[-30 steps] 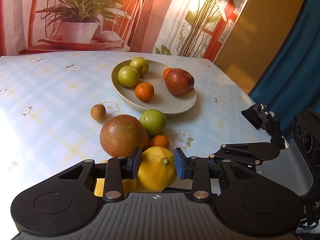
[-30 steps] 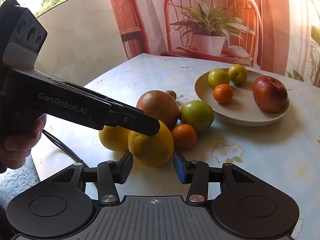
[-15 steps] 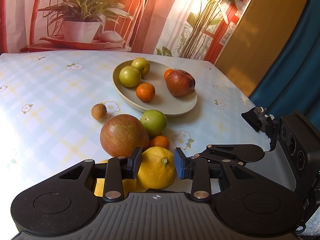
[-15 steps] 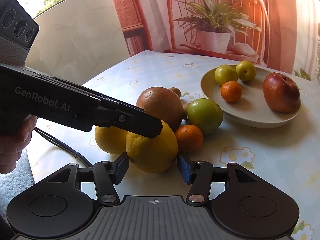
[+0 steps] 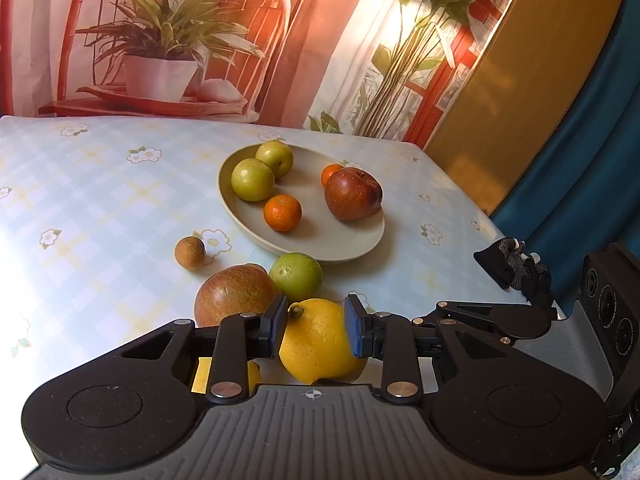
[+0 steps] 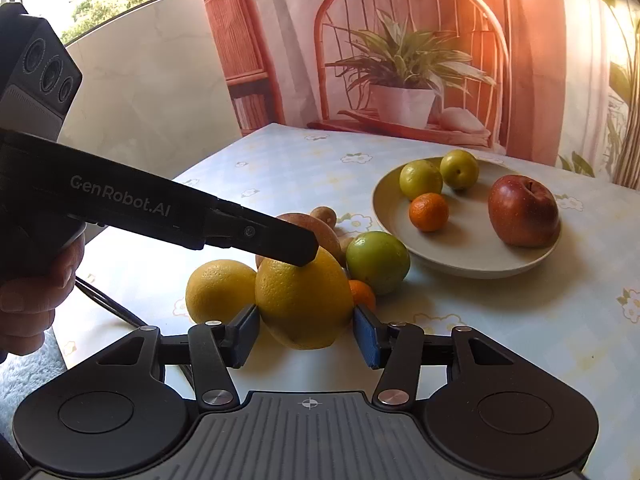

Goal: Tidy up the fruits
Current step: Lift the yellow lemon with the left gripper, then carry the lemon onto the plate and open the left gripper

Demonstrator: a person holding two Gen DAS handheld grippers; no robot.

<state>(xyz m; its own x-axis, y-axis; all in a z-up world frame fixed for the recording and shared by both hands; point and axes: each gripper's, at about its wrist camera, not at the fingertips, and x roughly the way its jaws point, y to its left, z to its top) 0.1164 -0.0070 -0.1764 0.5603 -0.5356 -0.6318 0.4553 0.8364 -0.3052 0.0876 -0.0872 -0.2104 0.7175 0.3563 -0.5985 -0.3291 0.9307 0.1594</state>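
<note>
A yellow lemon sits between the pads of my left gripper. Its jaws are closing and the pads press on the lemon's sides. In the right wrist view one left finger lies over the top of the lemon. My right gripper flanks the same lemon from the near side, jaws easing inward, pads at its edges without a visible squeeze. A beige plate holds two green fruits, mandarins and a red apple.
Around the lemon lie a second lemon, a large red-brown fruit, a green fruit, a small orange and a small brown fruit. A black cable runs off the table's left edge. A black glove lies at the right edge.
The left pads have closed onto the lemon, which turned so its stem end points left and now hides the small orange. The right jaws stand a little wider around the lemon.
</note>
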